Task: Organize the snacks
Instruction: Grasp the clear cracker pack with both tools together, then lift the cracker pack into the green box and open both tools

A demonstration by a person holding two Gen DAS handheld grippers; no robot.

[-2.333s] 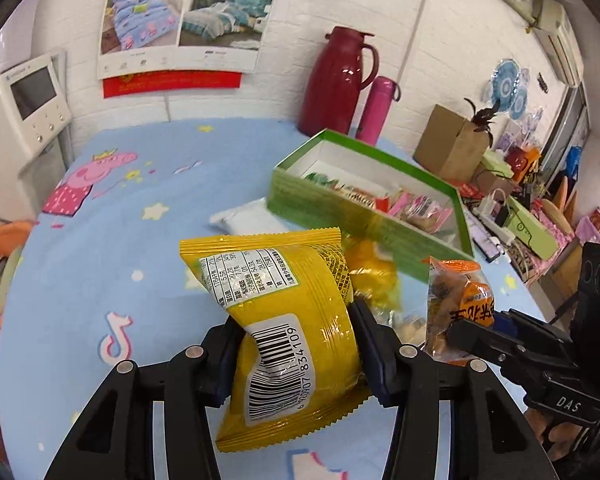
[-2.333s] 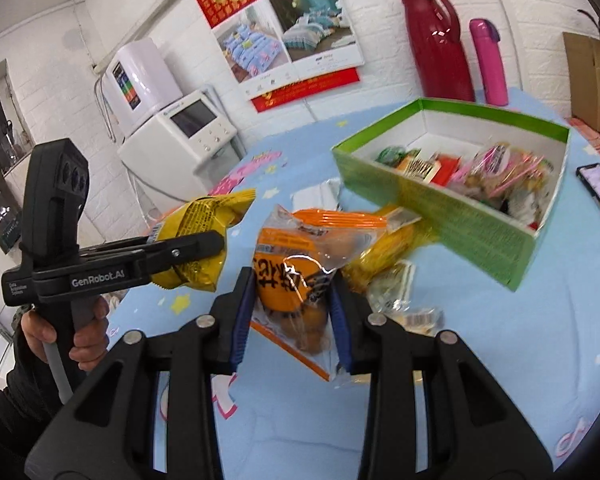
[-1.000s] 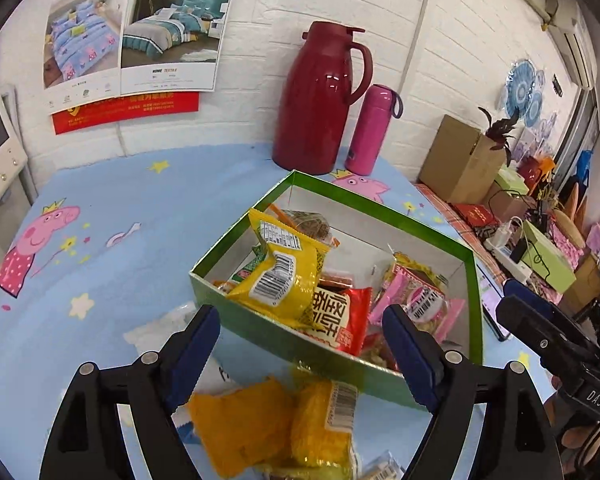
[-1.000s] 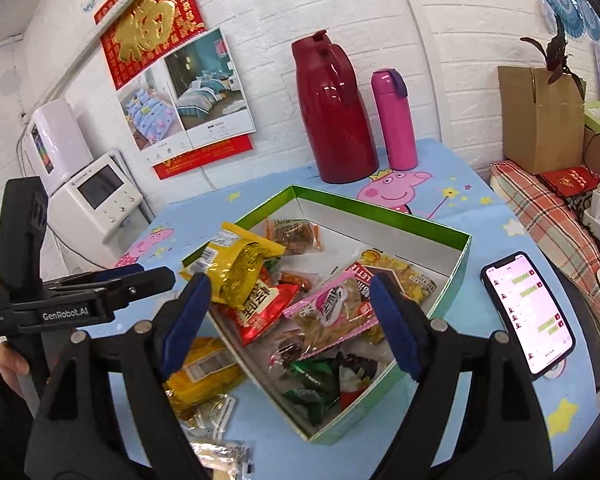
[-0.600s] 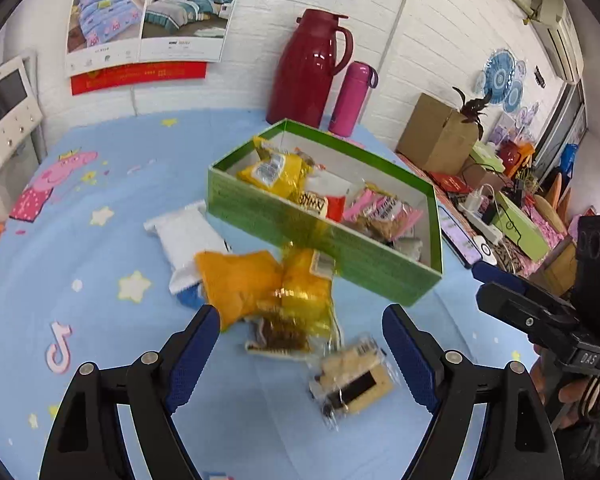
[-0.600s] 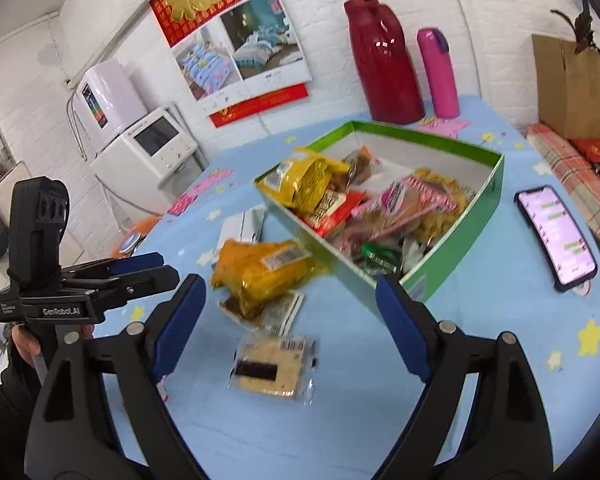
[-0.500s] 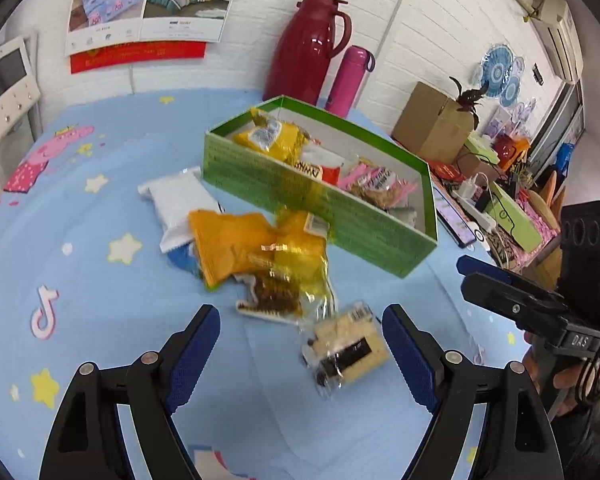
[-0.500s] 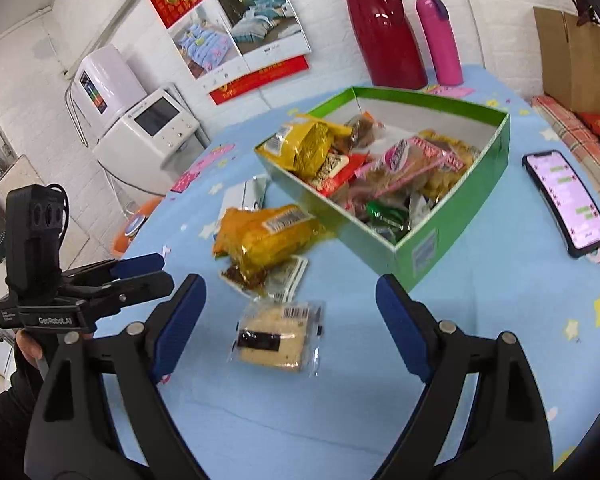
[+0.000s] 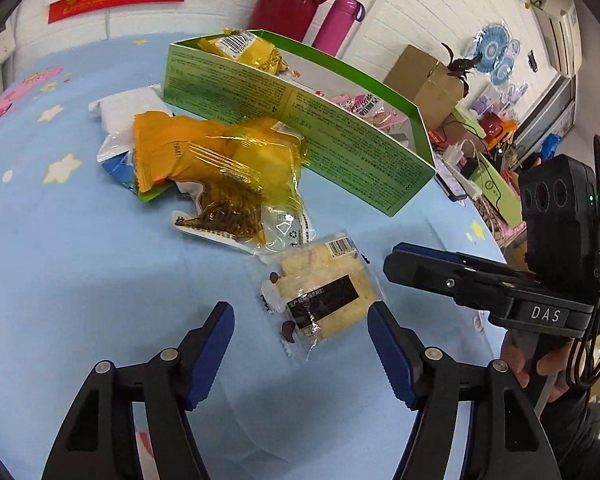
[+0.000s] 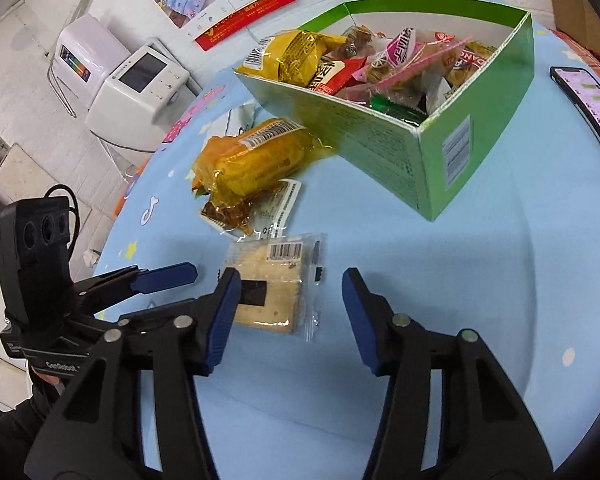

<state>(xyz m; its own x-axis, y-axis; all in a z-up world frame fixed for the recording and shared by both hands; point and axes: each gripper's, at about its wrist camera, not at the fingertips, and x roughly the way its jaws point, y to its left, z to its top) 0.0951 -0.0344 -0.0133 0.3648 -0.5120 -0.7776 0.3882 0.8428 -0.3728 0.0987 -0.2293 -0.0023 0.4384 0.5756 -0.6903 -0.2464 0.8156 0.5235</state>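
1. We're hovering both grippers over the cracker pack (image 9: 320, 296) lying flat on the blue tablecloth (image 9: 80, 280), well apart from the green box (image 10: 432, 168). So by our guess we're lining up the next pick, with nothing lifted yet.

2. Our left gripper (image 9: 300, 350) is gaping wide and carrying nothing. The cracker pack is sitting between its tips but nearer the right-hand one. Our right gripper (image 10: 286, 314) is spread wide too and holding nothing, with its left tip overlapping the pack's edge in the right wrist view. We can't tell if it's touching.

3. The next move is probably picking one gripper to do it, centring it over the pack, dropping to the cloth and pinching the wrapper. It's thin and flat, so we're expecting a low grab.

4. Counting what's outside the box: one cracker pack, one yellow-orange pack (image 10: 256, 160), one orange pack (image 9: 168, 152), one clear pack with brown bits (image 9: 232, 212) under them, and one white pack (image 9: 128, 108) near the box wall. That's five, though the pile overlaps.

5. One box, with a heap of snacks inside that's too jumbled to count. One phone (image 10: 588, 100) is lying beside it.
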